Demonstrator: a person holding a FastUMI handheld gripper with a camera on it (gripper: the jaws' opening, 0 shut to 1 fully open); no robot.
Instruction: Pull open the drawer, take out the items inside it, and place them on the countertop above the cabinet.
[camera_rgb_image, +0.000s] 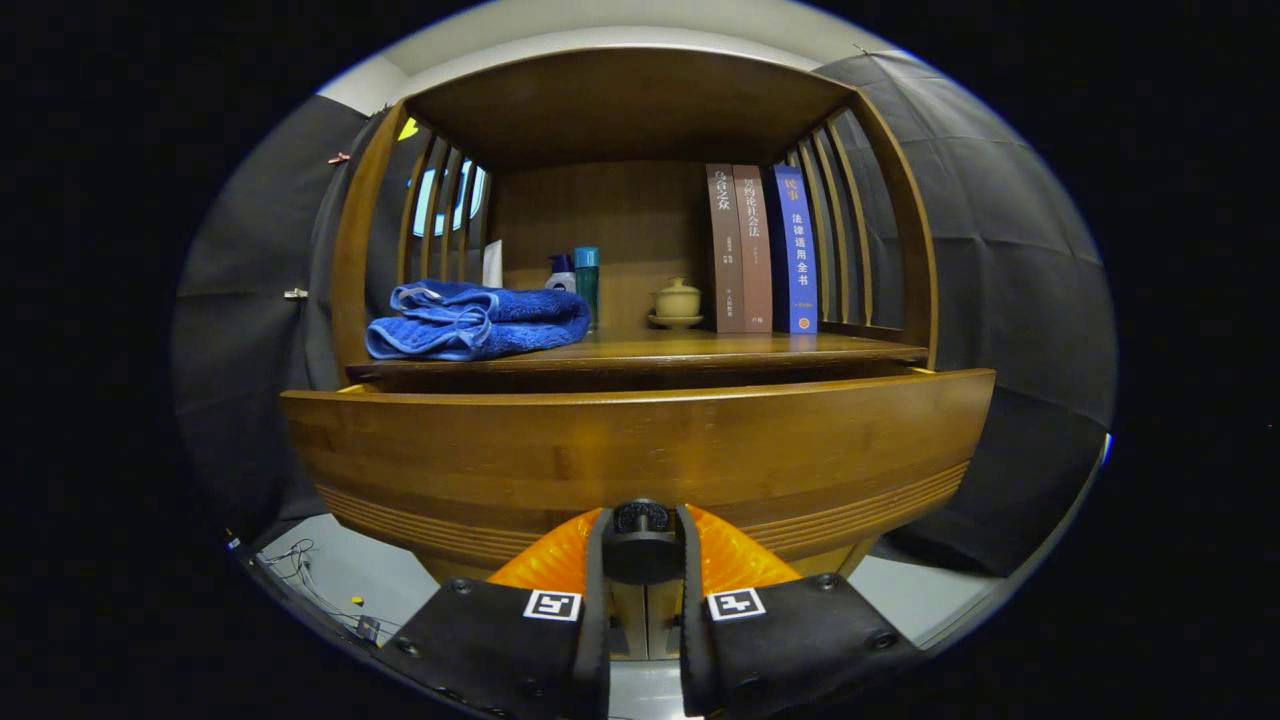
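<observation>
**Knob gripped, drawer partly out**

My gripper (641, 545) is clenched on the small dark round knob (641, 517), both fingers pressing its sides, because that is the only handhold on the curved wooden drawer front (640, 450). I hold the gripper level and square to it. The drawer stands forward of the wooden countertop (640, 350), where a folded blue towel (475, 320) lies; its contents are hidden.

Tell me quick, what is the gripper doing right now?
Gripper: shut on the drawer knob, one finger pressing each side, with the drawer partly pulled out.
</observation>
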